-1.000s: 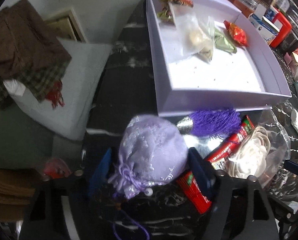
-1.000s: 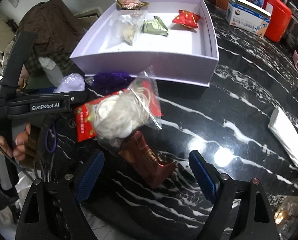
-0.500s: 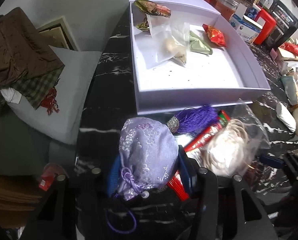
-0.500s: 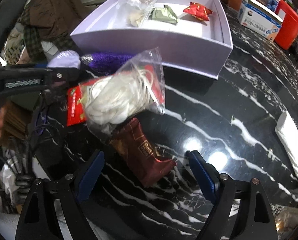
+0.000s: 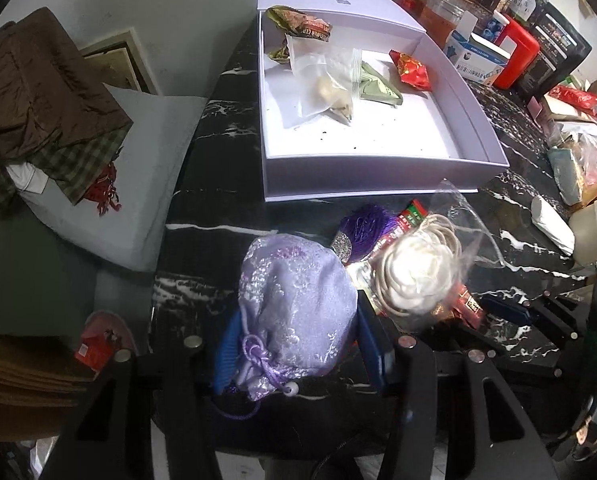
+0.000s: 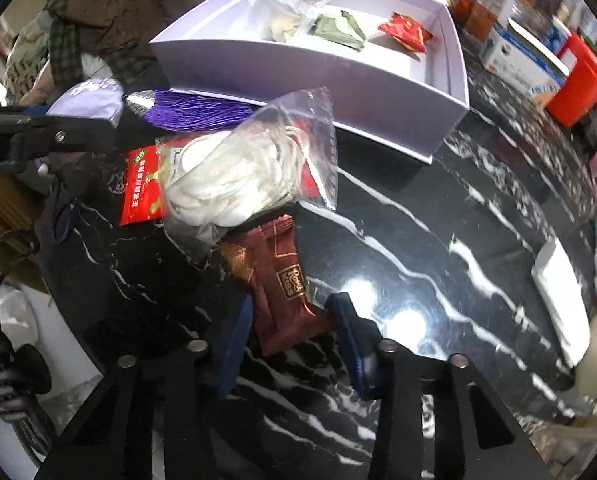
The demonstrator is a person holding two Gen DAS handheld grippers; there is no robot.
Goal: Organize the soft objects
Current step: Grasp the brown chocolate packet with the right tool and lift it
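My left gripper (image 5: 298,340) is shut on a lilac embroidered drawstring pouch (image 5: 294,300) with a purple tassel (image 5: 362,228); the pouch also shows in the right wrist view (image 6: 92,98). My right gripper (image 6: 294,320) has closed around a dark red snack packet (image 6: 282,292) on the black marble table (image 6: 438,240). A clear bag of white cord (image 6: 234,180) lies on a red packet (image 6: 142,188) between the grippers. A white box (image 5: 378,152) behind holds several small packets.
Jars, a blue-white carton (image 5: 478,60) and a red container (image 5: 518,48) stand at the back right. White wrapped items (image 6: 558,280) lie on the table's right side. A cushion with folded brown cloth (image 5: 38,92) sits left of the table edge.
My left gripper closed on the lilac pouch and pulled it back a little. My right gripper moved forward and closed on the dark red packet.
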